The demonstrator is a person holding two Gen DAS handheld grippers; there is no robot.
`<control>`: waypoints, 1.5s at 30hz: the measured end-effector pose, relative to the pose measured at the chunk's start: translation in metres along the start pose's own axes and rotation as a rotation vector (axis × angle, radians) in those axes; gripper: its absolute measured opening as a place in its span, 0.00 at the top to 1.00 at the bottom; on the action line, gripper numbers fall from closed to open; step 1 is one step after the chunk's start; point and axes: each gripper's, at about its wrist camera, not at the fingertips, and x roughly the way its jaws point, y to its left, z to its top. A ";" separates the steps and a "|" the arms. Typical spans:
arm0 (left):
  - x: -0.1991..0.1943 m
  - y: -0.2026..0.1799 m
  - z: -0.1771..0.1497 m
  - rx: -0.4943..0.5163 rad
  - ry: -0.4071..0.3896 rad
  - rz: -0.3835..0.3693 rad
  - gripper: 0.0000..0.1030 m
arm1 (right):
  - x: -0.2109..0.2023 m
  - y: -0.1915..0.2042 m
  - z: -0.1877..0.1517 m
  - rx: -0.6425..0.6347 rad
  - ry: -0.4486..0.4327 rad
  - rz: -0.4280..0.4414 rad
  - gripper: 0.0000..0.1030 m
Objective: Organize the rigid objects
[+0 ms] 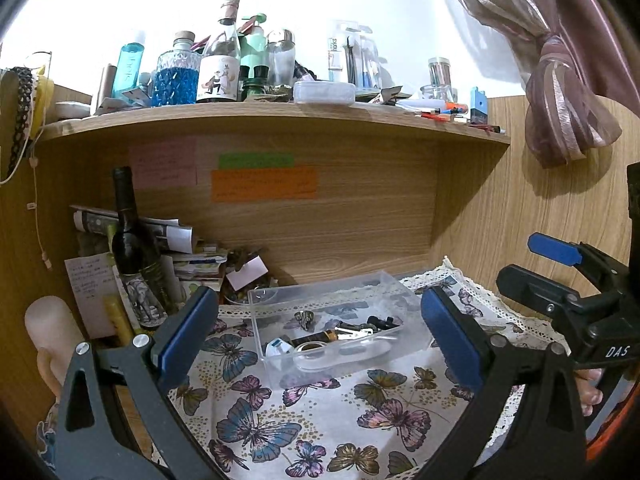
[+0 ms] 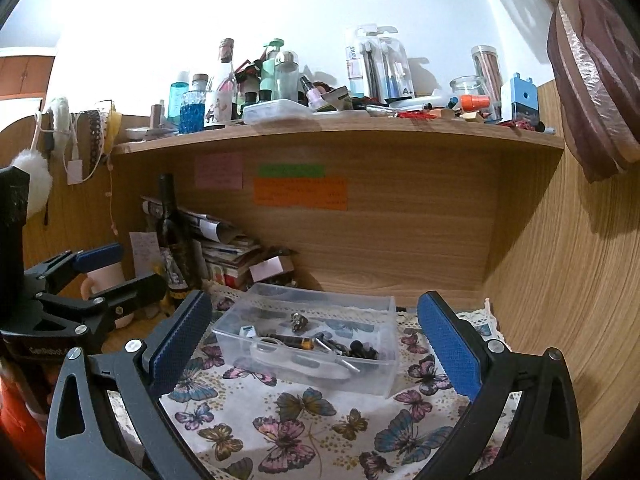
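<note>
A clear plastic box [image 1: 408, 312] stands on a butterfly-print cloth [image 1: 320, 416]. It holds several small rigid items: a battery [image 1: 320, 337], a metal trinket [image 1: 305, 319], dark small parts [image 1: 380, 323] and a clear flat piece [image 1: 344, 354]. My left gripper [image 1: 320, 332] is open and empty, held in front of the box. My right gripper [image 2: 316, 340] is open and empty too, facing the same box [image 2: 384, 368]. The right gripper also shows at the right of the left wrist view [image 1: 532, 264]. The left gripper shows at the left of the right wrist view [image 2: 120, 272].
A dark wine bottle [image 1: 130, 240], stacked papers [image 1: 188, 264] and a pale cup [image 1: 52, 328] crowd the left back corner. A wooden shelf [image 1: 280, 120] overhead carries bottles and jars. Wood panels close the back and right. A curtain [image 1: 568, 92] hangs at right.
</note>
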 end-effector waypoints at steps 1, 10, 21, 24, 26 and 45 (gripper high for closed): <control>0.000 0.000 0.000 0.000 0.000 0.000 0.00 | 0.000 0.000 0.000 0.002 0.000 0.001 0.00; 0.001 -0.001 0.000 0.000 -0.002 -0.003 0.00 | 0.000 0.000 0.001 0.003 -0.003 0.000 0.00; 0.000 -0.005 0.001 0.005 -0.004 -0.010 0.00 | 0.000 -0.002 0.001 0.005 -0.005 0.002 0.00; -0.001 -0.005 0.001 0.006 -0.006 -0.010 0.00 | 0.000 -0.002 0.001 0.006 -0.007 0.003 0.00; -0.001 -0.006 0.001 0.005 -0.006 -0.008 0.00 | -0.001 -0.001 0.001 0.006 -0.006 0.000 0.00; 0.000 -0.007 0.002 0.011 -0.009 -0.019 0.00 | 0.000 -0.002 0.002 0.020 -0.005 -0.015 0.00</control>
